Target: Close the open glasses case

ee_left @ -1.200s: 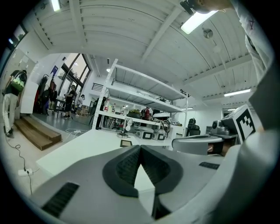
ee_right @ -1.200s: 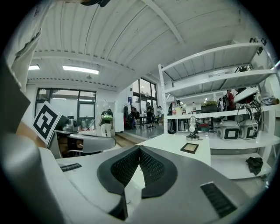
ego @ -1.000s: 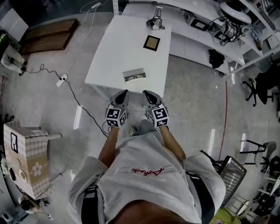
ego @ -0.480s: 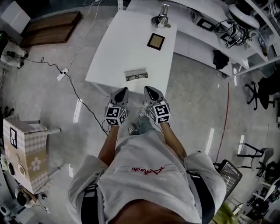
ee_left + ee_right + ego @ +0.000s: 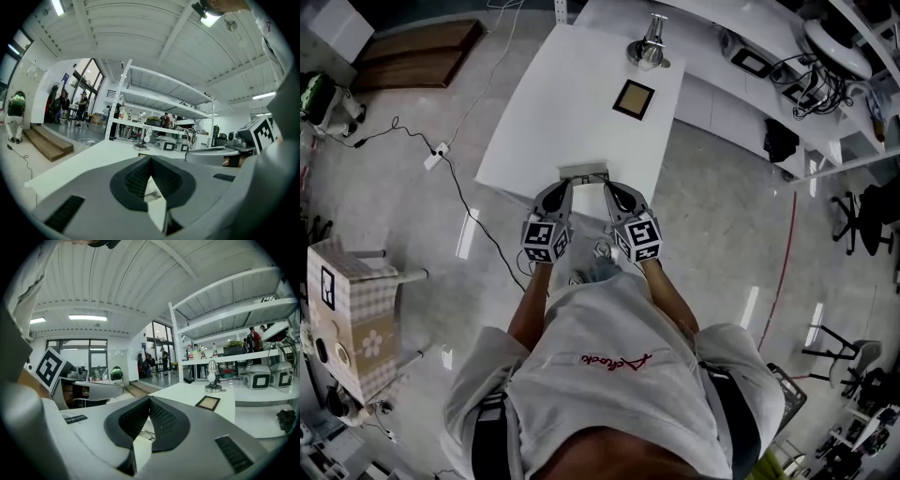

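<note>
Head view, left to right. A patterned box (image 5: 345, 314) stands on the floor at far left. A power strip (image 5: 438, 153) with its cable lies on the floor beside the white surface (image 5: 553, 103).

The left gripper (image 5: 562, 190) reaches over the near edge of the surface, marker cube toward the person. In the left gripper view its jaws (image 5: 150, 161) are closed tip to tip and grip nothing. The narrow gap below the tips shows only the surface (image 5: 84, 164) and part of a pair of glasses (image 5: 152, 193).

The case (image 5: 584, 172) lies open at the near edge of the surface. It sits just ahead of the two grippers and between their tips. Whether either tip touches it cannot be told.

The right gripper (image 5: 612, 191) lies beside the left one and points the same way. In the right gripper view its jaws (image 5: 149, 399) are likewise closed at the tips and empty, with a thin wire shape visible on the surface through the gap below them.

Farther along the surface lie a dark frame (image 5: 635, 97) and, at the far end, a metal stand (image 5: 649, 47). Both also appear in the right gripper view, frame (image 5: 207, 402) nearer, stand (image 5: 213, 376) behind. Desks with equipment and office chairs fill the right side.
</note>
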`<move>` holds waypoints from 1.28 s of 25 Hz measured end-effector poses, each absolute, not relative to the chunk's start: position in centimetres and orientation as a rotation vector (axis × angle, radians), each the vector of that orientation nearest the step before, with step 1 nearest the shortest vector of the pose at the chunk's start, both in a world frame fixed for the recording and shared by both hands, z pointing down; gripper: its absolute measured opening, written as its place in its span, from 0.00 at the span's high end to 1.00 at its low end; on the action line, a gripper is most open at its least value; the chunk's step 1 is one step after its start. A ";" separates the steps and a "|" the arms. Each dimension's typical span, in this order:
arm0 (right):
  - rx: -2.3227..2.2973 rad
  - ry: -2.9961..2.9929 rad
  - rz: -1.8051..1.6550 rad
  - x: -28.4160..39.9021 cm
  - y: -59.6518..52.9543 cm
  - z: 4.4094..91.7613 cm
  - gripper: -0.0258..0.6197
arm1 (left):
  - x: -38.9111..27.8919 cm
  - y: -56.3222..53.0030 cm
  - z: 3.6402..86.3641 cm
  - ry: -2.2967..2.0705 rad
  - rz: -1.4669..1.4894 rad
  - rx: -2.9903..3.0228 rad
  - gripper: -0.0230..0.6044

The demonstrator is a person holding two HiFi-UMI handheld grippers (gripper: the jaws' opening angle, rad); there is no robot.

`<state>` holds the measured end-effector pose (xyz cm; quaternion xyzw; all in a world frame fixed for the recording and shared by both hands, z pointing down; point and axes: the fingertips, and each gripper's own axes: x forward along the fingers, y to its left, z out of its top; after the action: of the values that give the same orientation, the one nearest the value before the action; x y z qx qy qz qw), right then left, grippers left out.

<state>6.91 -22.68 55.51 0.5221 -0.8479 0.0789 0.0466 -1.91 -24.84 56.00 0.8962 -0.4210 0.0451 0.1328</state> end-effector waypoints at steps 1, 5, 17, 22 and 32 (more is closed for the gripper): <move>1.583 -2.596 0.239 7.2 -23.2 55.4 0.91 | -1.6 -25.3 55.9 -1.233 0.130 2.596 0.93; 1.547 -2.624 0.230 8.1 -25.0 55.4 0.91 | -0.7 -26.6 55.8 -1.279 0.122 2.578 0.93; 1.474 -2.641 0.255 7.5 -27.8 56.9 0.91 | -0.5 -28.9 57.1 -1.312 0.111 2.525 0.93; 1.490 -2.622 0.268 7.3 -28.8 56.6 0.91 | -1.0 -30.2 57.2 -1.294 0.131 2.522 0.93; 1.525 -2.555 0.380 7.6 -29.0 58.9 0.91 | -1.7 -30.7 59.5 -1.245 0.210 2.472 0.93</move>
<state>7.64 -28.97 58.93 0.5071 -0.8496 0.1265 0.0711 -1.70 -30.68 59.52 0.8757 -0.4411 0.0745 0.1818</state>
